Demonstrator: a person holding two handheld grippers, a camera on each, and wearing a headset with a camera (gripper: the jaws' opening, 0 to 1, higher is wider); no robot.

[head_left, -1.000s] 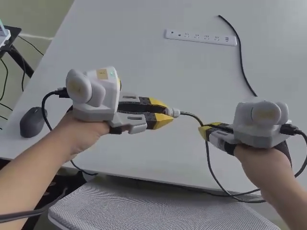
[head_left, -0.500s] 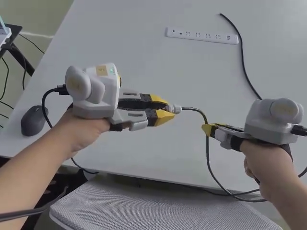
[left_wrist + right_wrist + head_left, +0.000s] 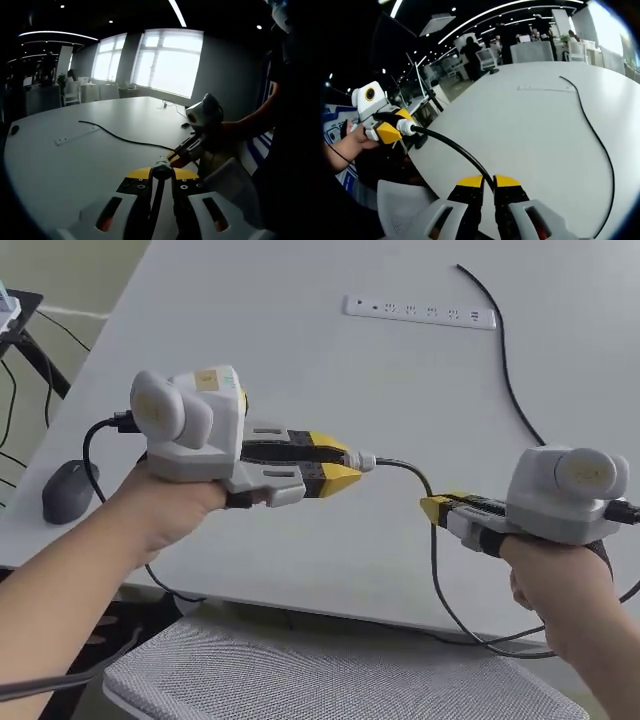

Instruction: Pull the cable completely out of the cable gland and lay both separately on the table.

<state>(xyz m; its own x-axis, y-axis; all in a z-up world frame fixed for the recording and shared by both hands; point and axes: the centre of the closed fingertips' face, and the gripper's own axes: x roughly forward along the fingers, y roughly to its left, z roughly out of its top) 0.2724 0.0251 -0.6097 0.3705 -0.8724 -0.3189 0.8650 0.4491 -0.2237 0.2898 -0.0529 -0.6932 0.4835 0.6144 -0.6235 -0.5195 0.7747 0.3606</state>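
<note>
My left gripper (image 3: 345, 467) is held above the table's near edge, shut on a small white cable gland (image 3: 361, 462) that pokes out of its yellow tips; the same gland (image 3: 162, 168) sits between the jaws in the left gripper view. A black cable (image 3: 410, 477) leaves the gland, arcs right and runs into my right gripper (image 3: 435, 507), which is shut on the cable a short way from the gland. In the right gripper view the cable (image 3: 455, 148) runs from the jaws up to the gland (image 3: 406, 127). Beyond the right gripper the cable (image 3: 455, 618) hangs below the table edge.
A white power strip (image 3: 420, 313) lies at the back of the white table (image 3: 300, 360), with its black cord (image 3: 508, 370) trailing toward the right. A grey mouse (image 3: 68, 491) sits on the left edge. A mesh chair seat (image 3: 300, 675) is below.
My right gripper has moved to the right, away from the left one, so more cable shows between them. The left gripper has shifted slightly up and left with the gland.
</note>
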